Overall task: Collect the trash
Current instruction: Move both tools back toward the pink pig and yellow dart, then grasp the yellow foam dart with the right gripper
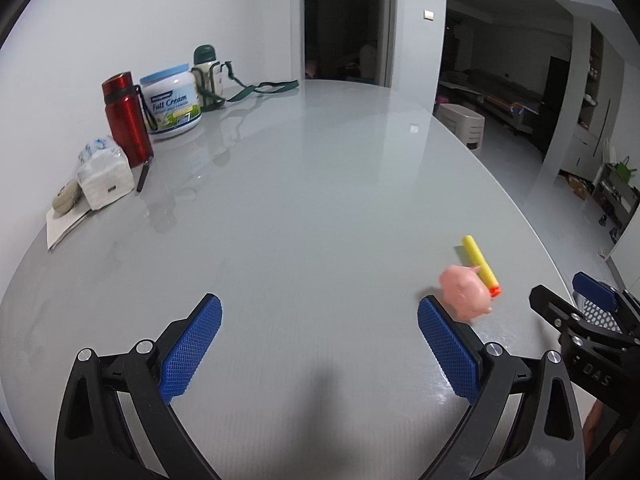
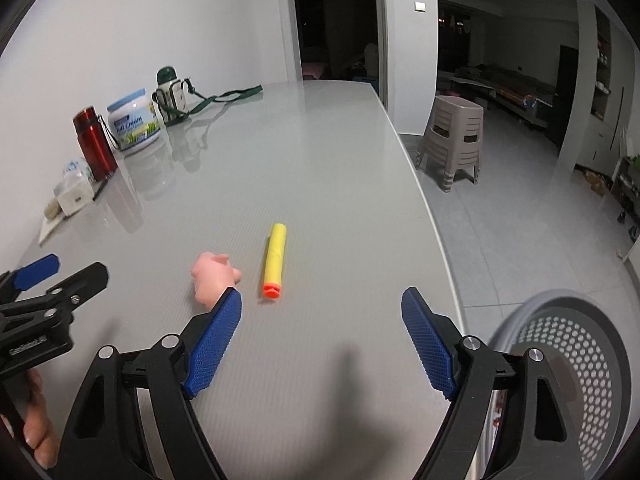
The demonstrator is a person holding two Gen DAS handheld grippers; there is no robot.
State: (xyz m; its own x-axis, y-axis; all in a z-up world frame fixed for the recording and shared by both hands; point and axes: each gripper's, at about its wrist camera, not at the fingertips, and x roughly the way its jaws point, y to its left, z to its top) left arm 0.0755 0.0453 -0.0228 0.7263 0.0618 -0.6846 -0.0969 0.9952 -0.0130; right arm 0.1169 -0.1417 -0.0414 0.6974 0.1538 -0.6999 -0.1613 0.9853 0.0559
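A pink toy pig lies on the grey table next to a yellow foam dart with an orange tip. My left gripper is open and empty, with the pig just beyond its right finger. My right gripper is open and empty, with the dart ahead between its fingers and the pig at its left fingertip. A grey perforated trash basket stands off the table's right edge, partly hidden by my right finger.
At the far left of the table stand a red bottle, a Full Cream tub, a green-capped flask with a strap and a tissue pack. A plastic stool stands on the floor to the right.
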